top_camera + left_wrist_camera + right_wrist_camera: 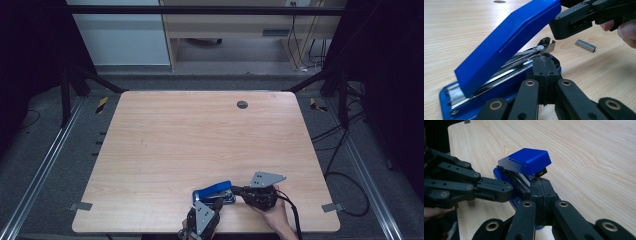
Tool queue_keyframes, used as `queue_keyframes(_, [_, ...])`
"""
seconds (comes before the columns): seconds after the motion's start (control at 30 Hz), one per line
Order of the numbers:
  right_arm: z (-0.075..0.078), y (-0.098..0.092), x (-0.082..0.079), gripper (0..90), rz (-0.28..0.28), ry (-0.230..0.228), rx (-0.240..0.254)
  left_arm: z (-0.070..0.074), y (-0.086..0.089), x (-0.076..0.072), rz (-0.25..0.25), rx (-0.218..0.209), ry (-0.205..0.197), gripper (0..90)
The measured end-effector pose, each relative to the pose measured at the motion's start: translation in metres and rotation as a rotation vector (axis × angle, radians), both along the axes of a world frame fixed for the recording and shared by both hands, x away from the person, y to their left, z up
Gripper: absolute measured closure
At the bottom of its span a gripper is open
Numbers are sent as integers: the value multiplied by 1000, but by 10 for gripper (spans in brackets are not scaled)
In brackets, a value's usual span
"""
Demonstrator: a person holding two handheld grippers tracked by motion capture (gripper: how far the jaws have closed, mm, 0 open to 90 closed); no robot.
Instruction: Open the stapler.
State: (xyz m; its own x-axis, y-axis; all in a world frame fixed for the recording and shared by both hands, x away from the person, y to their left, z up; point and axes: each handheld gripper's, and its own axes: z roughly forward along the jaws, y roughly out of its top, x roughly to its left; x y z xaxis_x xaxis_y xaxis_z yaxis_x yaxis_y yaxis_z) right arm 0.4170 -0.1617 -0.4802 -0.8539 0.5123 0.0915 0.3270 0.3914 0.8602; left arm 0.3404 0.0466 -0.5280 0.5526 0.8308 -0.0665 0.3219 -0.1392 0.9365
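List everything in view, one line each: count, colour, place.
stapler: 1, blue, near edge of table, lid raised open
staple strip: 1, grey, flat on table beside stapler
table: 1, light wood, centre of high view
grommet: 1, dark, far side of tabletop
cables: several, black, floor right of table
left gripper: 1, black, jaws together at the stapler base
right gripper: 1, black, jaws together, tip at the raised lid's front end
hand: 1, holding right gripper at table's near edge
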Motion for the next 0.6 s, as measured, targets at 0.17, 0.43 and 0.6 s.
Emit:
queue_keyframes(0.17, [0, 0, 0, 900, 0, 0, 0, -4, -5, 1, 5, 7, 9, 895])
queue_keyframes(0.43, [0, 0, 0, 900, 1, -1, -1, -2, -8, 2, 46, -13, 15, 895])
queue_keyframes(0.6, [0, 0, 0, 900, 0, -1, -1, -2, -9, 3, 54, -17, 21, 895])
